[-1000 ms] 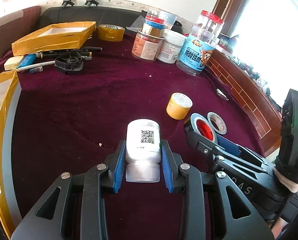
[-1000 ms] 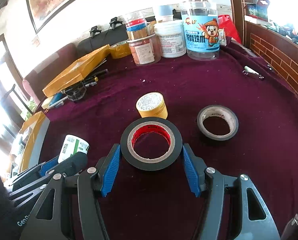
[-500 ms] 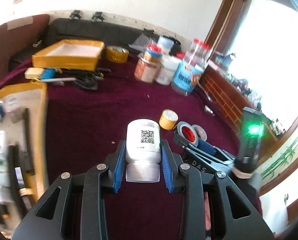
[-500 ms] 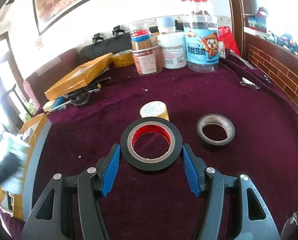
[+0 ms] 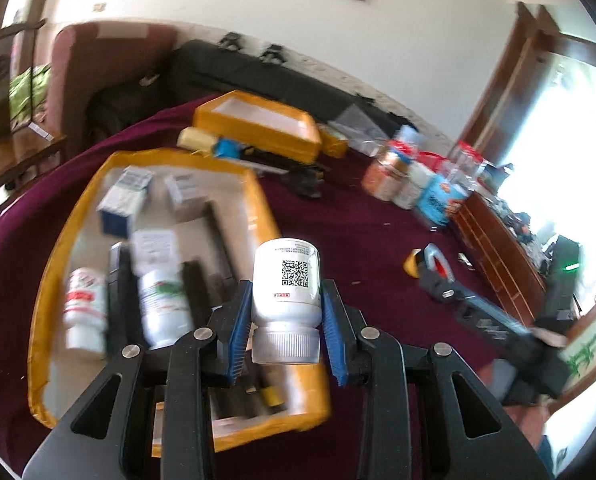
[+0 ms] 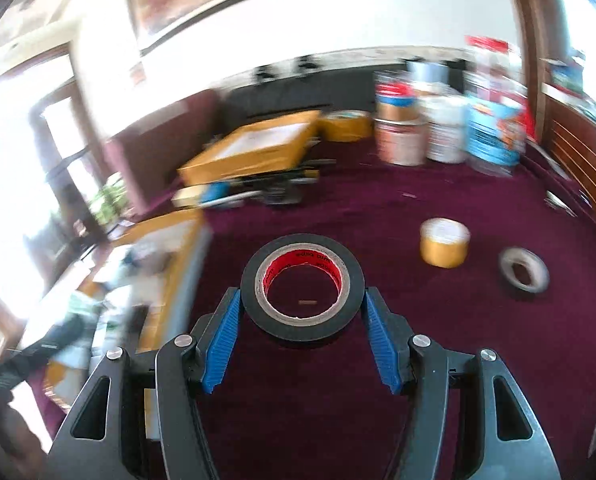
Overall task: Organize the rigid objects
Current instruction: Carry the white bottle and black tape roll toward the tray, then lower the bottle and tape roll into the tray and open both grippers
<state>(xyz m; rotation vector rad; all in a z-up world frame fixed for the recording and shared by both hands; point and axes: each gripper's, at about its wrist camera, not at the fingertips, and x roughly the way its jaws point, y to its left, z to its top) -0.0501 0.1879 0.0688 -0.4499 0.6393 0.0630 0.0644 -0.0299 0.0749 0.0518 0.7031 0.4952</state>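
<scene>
- Left gripper [image 5: 286, 336]: jaws clamped on a white pill bottle [image 5: 286, 286]. Blue pads bear on the lower body just above the ribbed cap, cap toward the wrist, base pointing away. Bottle sits centred between the jaws.
- Bottle handling, my read: rigid plastic, light, smooth glossy wall, so it can slip or pivot if squeezed lightly. The present hold on the straight wall next to the cap is a good one; the ribbed cap would be grippier but narrower.
- Beyond and left of the left jaws: yellow-rimmed tray [image 5: 264, 204], already holding bottles and small boxes, blurred. Bottle is held above its near right edge.
- Right gripper [image 6: 302, 340]: jaws closed on a black tape roll [image 6: 302, 286] with a red inner core. Pads press the outer rim on opposite sides, roll roughly flat, hole facing up.
- Tape handling, my read: stiff ring, light to moderate weight, slightly tacky rubbery outer face, so friction is decent. Across the outer diameter is the right hold; pinching the wall through the hole would also work.
- Ahead and right of the right jaws, on the maroon tabletop [image 6: 377, 208]: a yellow tape roll [image 6: 443, 242] and a grey tape roll [image 6: 523, 274], apart from each other, neither touched.
- Same tray shows left of the right jaws, heavily blurred.
- Nothing fragile in either grip; main risk is the bottle twisting on release.
</scene>
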